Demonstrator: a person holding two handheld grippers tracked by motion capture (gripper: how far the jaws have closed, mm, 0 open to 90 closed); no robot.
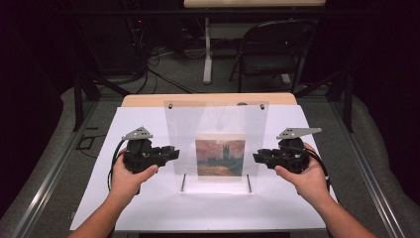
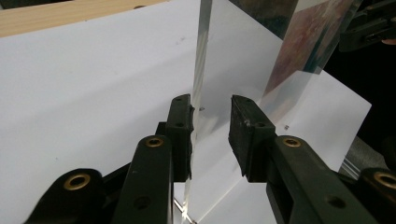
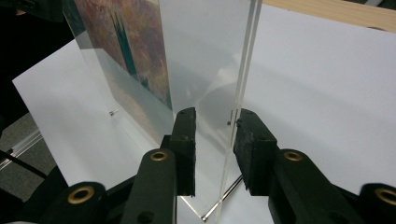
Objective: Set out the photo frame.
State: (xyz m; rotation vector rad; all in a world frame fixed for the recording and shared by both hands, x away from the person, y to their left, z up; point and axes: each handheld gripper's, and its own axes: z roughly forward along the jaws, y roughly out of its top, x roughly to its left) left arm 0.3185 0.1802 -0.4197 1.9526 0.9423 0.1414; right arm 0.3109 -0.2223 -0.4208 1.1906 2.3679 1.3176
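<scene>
A clear acrylic panel [image 1: 216, 124] stands upright on a white sheet, with a small painting print [image 1: 220, 157] of a tower at dusk held in it. My left gripper [image 1: 174, 151] is at the panel's left edge and my right gripper [image 1: 256, 157] at its right edge. In the left gripper view the open left gripper [image 2: 211, 123] straddles the panel edge [image 2: 201, 60], which lies close to the left-hand jaw. In the right gripper view the open right gripper [image 3: 215, 135] straddles the panel's other edge [image 3: 245, 70], which runs near the right-hand jaw. Neither gripper presses on the panel.
The white sheet [image 1: 148, 208] covers a wooden table [image 1: 148, 100]. Two thin metal pins [image 1: 183, 182] prop the panel at its base. A folding chair [image 1: 272, 49] and cables stand on the floor beyond the table. Metal rails [image 1: 44, 188] run along both sides.
</scene>
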